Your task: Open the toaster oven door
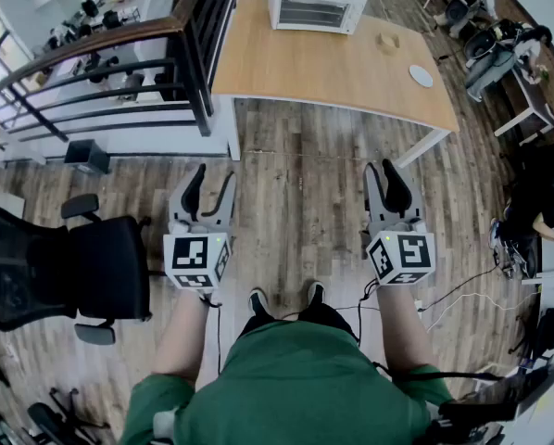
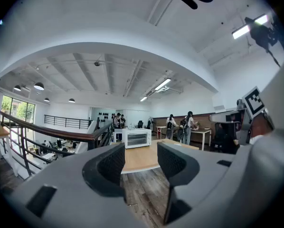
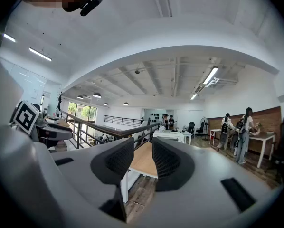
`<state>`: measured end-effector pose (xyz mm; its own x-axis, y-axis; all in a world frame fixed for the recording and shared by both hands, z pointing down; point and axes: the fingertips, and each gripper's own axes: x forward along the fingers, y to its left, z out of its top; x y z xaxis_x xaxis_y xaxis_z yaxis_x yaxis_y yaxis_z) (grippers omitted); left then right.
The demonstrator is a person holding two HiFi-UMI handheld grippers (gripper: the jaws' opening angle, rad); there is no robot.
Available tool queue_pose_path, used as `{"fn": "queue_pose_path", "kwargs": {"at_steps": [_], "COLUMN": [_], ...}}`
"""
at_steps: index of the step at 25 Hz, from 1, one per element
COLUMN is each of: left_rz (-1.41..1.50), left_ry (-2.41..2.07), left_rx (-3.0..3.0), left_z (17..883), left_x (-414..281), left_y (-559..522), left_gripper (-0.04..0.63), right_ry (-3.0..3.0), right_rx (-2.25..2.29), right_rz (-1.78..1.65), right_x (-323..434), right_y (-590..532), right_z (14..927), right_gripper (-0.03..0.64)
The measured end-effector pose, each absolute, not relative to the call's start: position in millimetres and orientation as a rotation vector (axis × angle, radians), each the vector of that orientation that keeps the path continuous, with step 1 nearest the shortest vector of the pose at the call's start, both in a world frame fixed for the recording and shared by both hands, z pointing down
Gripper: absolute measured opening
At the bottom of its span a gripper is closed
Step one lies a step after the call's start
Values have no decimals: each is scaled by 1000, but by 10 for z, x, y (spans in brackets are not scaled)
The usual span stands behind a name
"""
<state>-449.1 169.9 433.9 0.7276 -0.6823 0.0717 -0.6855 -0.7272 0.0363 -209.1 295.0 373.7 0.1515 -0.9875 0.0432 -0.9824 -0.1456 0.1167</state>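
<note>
A white toaster oven (image 1: 316, 3) stands at the far edge of a long wooden table (image 1: 305, 68), with its glass door shut. It is far ahead of both grippers, across a stretch of wood floor. My left gripper (image 1: 207, 193) is held in the air in front of me, open, with nothing between its fingers. My right gripper (image 1: 388, 185) is level with it, open with a narrower gap, also empty. In the left gripper view the toaster oven (image 2: 137, 137) shows small between the jaws. In the right gripper view the toaster oven (image 3: 169, 136) sits beyond the table's near corner (image 3: 144, 161).
A black railing (image 1: 119, 63) runs along the table's left side. A black office chair (image 1: 64, 267) stands at my left. A white disc (image 1: 421, 75) and a small wooden block (image 1: 388, 42) lie on the table. A seated person (image 1: 536, 211) and floor cables (image 1: 462, 295) are at the right.
</note>
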Motion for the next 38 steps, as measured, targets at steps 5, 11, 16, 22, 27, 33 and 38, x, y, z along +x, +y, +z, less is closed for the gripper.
{"fn": "queue_pose_path", "kwargs": {"at_steps": [5, 11, 16, 22, 27, 33, 38], "left_rz": [60, 64, 77, 99, 130, 157, 165], "left_ry": [-1120, -1086, -1116, -1202, -1219, -1263, -1269], "left_rx": [2887, 2919, 2942, 2945, 2936, 2929, 2914], "left_z": [4166, 4096, 3971, 3841, 3814, 3782, 3857], "left_x": [-4572, -4230, -3662, -2823, -2289, -1937, -1676], "left_y": [1802, 1924, 2031, 2194, 2401, 2325, 2106], "left_gripper": [213, 213, 213, 213, 213, 213, 213], "right_ry": [-1977, -2001, -2095, -2211, -2250, -2291, -2297], "right_rx": [2281, 2306, 2292, 2250, 2281, 2293, 2298], "right_rz": [-100, -103, -101, -115, -127, -103, -58], "right_x": [-2253, -1994, -1457, -567, 114, 588, 864], "right_y": [3043, 3199, 3241, 3236, 3328, 3200, 2975], "right_z": [3619, 3604, 3639, 3535, 3385, 3419, 3537], "right_gripper": [137, 137, 149, 149, 147, 135, 132]}}
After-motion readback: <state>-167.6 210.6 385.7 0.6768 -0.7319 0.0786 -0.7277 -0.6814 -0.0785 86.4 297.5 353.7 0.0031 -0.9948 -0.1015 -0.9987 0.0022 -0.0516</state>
